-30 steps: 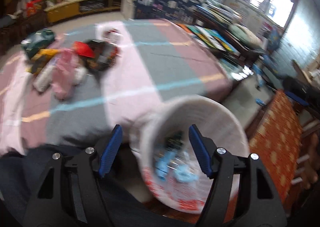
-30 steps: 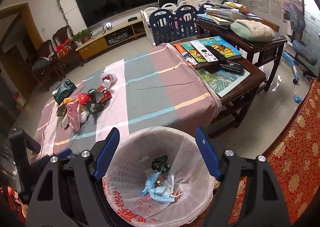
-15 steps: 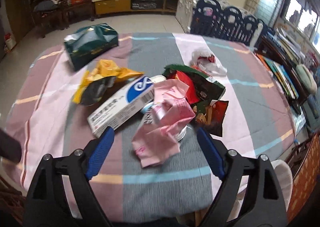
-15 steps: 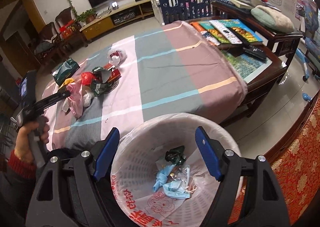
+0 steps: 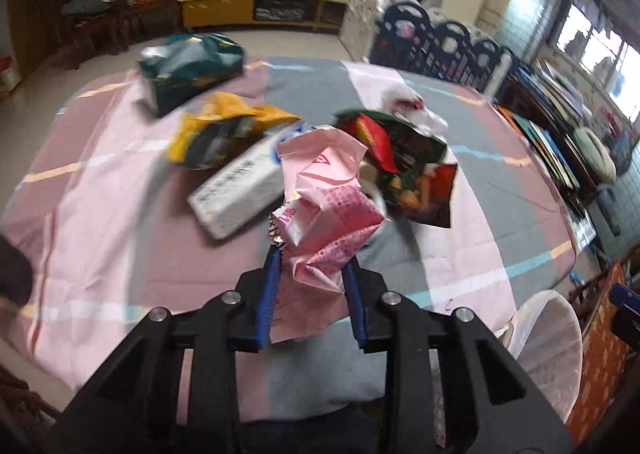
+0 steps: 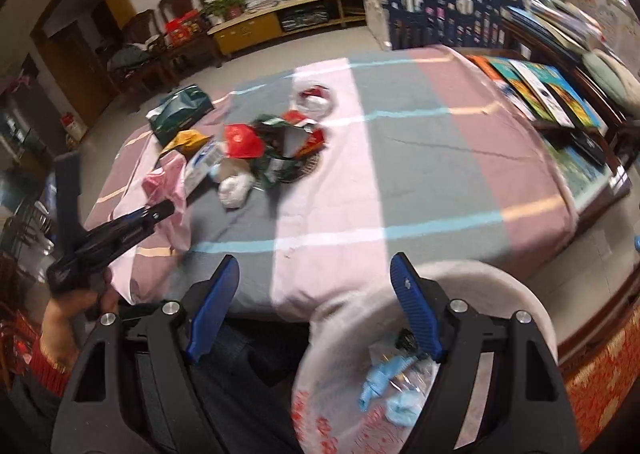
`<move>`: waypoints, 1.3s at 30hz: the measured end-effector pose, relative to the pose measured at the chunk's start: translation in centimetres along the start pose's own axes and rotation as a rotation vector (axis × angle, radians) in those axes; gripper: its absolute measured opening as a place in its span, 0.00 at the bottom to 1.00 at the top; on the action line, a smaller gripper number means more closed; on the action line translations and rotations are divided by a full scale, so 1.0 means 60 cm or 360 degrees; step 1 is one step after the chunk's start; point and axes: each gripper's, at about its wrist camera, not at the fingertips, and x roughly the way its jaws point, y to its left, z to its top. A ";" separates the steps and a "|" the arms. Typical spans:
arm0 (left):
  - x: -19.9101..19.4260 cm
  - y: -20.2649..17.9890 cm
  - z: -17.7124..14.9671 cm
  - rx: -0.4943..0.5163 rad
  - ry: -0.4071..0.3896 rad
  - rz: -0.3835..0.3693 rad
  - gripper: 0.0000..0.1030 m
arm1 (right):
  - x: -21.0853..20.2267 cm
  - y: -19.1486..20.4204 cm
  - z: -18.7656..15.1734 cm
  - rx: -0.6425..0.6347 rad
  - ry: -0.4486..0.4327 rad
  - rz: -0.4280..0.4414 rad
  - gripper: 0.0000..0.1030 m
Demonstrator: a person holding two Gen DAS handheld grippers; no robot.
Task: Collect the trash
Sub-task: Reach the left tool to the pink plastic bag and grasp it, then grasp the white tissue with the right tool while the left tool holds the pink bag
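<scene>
The left gripper (image 5: 311,278) has just squeezed its fingers onto a pink bag (image 5: 328,197), low in the middle. The right gripper's (image 6: 316,318) fingers are spread wide and hold nothing, above the white bin (image 6: 500,286).

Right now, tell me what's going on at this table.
A person is clearing trash off the table with a handheld gripper in each hand. The left gripper has just closed on a crumpled pink bag at the near edge of the litter pile. The right gripper hangs open and empty above the lined trash bin, which already holds some scraps. Other wrappers and a white box remain on the cloth.
</scene>
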 end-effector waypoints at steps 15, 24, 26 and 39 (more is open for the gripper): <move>-0.100 0.115 -0.062 -0.0355 -0.0086 0.0262 0.31 | 0.293 0.228 0.086 -0.0385 0.0122 -0.0146 0.64; -0.095 0.122 -0.069 -0.0386 -0.0084 0.0238 0.31 | 0.367 0.236 0.069 -0.0581 0.0210 -0.0408 0.27; -0.099 0.120 -0.069 -0.0381 -0.0094 0.0249 0.31 | 0.344 0.230 0.063 -0.0560 0.0189 -0.0375 0.26; -0.161 0.054 -0.058 -0.0206 -0.0214 0.0282 0.31 | 0.141 0.164 0.010 -0.0419 0.0002 -0.0218 0.26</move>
